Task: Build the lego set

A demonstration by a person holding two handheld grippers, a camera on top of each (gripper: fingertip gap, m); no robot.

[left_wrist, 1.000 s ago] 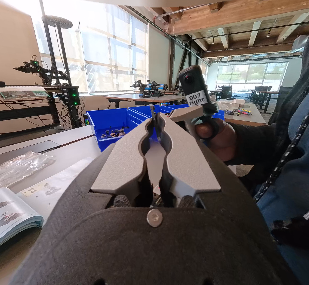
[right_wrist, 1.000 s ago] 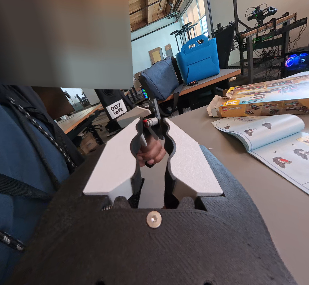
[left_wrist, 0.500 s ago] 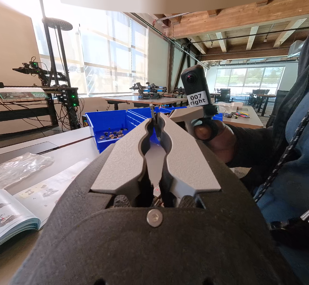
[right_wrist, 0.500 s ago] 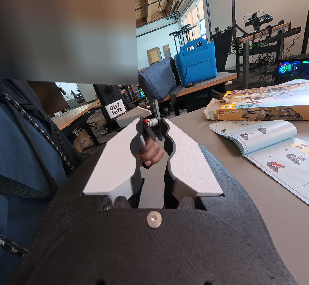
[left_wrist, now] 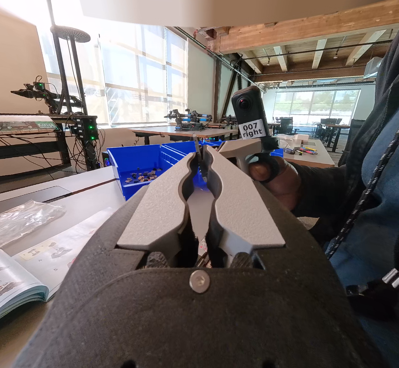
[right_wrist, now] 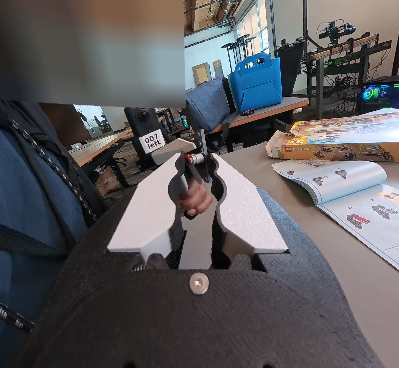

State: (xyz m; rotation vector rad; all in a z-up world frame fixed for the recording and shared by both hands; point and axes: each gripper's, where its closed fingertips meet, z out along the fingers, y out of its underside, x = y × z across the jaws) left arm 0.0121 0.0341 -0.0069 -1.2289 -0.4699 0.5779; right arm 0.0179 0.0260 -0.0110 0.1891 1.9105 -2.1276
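Tools [left_wrist: 201, 154] nearer; gripped piece [right_wrist: 201, 159] half-hidden

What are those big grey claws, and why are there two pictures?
A person holds a grabbing tool in each hand, each carrying a camera, so each picture looks along one tool. The left gripper and right gripper face each other, pinching a small dark lego piece with a silver and red pin between them. On the table lie an open booklet, the box, a plastic bag and a blue bin of little pieces.
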